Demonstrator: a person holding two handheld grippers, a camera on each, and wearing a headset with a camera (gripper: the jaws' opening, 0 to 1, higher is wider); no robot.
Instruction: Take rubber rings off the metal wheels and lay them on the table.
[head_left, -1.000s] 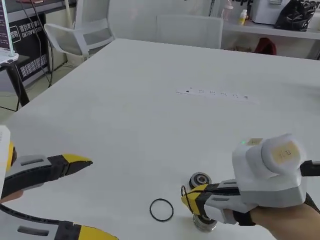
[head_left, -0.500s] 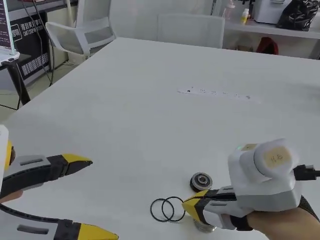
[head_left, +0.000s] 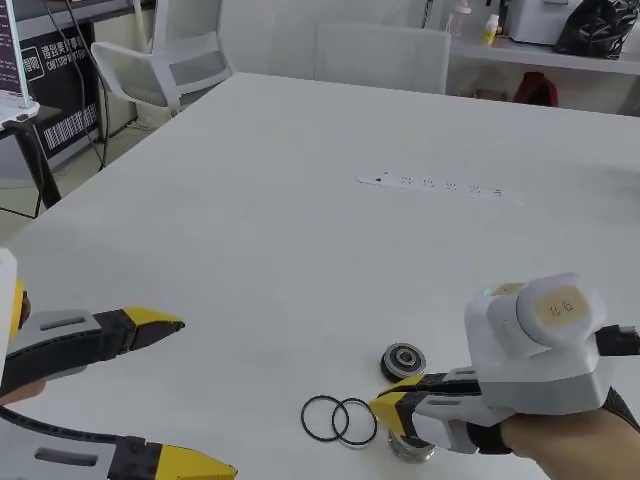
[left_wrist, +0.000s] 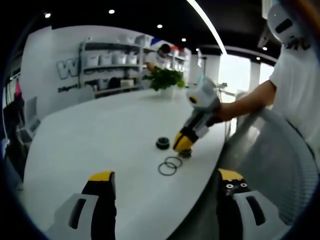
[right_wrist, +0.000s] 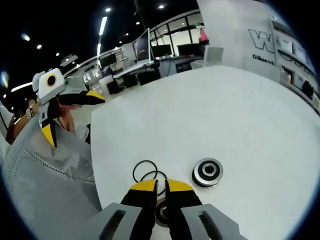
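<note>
A second ring (head_left: 356, 421) now overlaps the first ring (head_left: 322, 418) on the surface (head_left: 300, 220). The right tool (head_left: 385, 405) is nearly closed (the left tool (head_left: 209, 395) gapes wide). The right gripper view shows a wheel (right_wrist: 161, 210) under its jaws more plainly.

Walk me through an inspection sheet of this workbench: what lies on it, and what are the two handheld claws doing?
Surface: white table, looks clean.
Job's things: two black rubber rings lying flat and overlapping on the table; first metal wheel close by; second metal wheel under the right gripper.
Clutter: white power strip farther back on the table.
Grippers: left gripper wide open, empty, off to the side; right gripper over the second wheel, jaws nearly together, fully shut or not unclear.
Cables: black lead behind the right gripper.
Surroundings: white chairs; black bag on a shelf.
</note>
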